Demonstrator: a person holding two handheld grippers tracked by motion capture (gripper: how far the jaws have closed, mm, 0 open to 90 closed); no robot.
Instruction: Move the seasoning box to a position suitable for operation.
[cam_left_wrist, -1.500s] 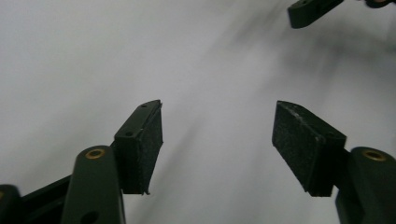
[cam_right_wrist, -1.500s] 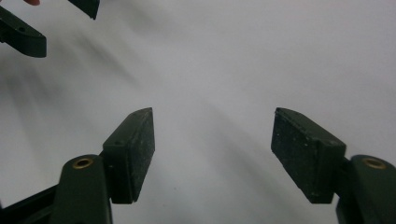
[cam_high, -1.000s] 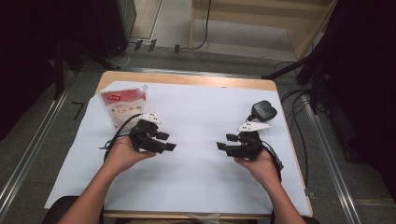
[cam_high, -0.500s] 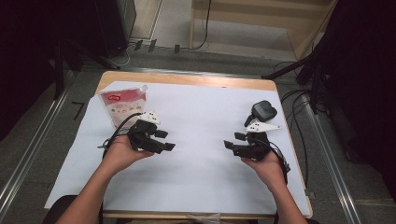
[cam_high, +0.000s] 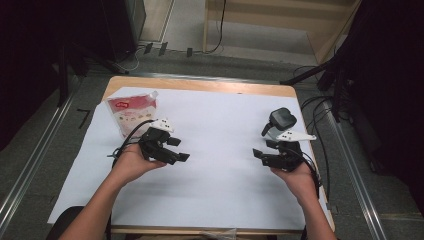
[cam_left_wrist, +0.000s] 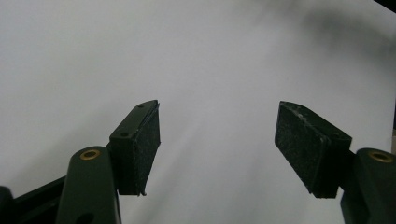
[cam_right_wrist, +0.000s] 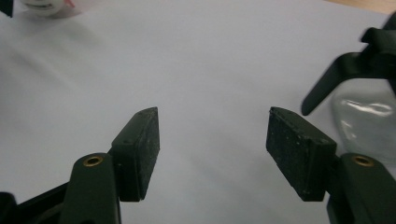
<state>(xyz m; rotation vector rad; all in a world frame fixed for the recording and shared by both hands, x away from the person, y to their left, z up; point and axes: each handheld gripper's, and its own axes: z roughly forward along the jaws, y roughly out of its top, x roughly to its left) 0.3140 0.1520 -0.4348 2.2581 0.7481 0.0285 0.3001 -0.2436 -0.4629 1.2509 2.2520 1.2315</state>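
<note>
High view, nearest the camera: two forearms come up from the bottom edge onto a white sheet (cam_high: 215, 195) that covers most of a wooden table (cam_high: 200, 85). Each hand holds a gripper low over the sheet. The left gripper (cam_high: 176, 149) points toward the middle of the table with its jaws spread wide and nothing between them; the left gripper view shows the same, two black pads (cam_left_wrist: 145, 144) well apart over bare white paper. The right gripper (cam_high: 259, 155) also faces inward, jaws parted about as wide and empty, and the right gripper view shows its pads (cam_right_wrist: 142, 149) over the sheet. At the right edge of that view stands a clear spray bottle (cam_right_wrist: 366, 116) with a black trigger head, close beside the right jaw but not between the two. Seen from above, the bottle (cam_high: 280, 119) stands upright just beyond the right gripper. Farther off, near the far left corner of the sheet, a pouch (cam_high: 131, 114) stands behind the left gripper, white with a red band at the top; its printing is too small to read.
</note>
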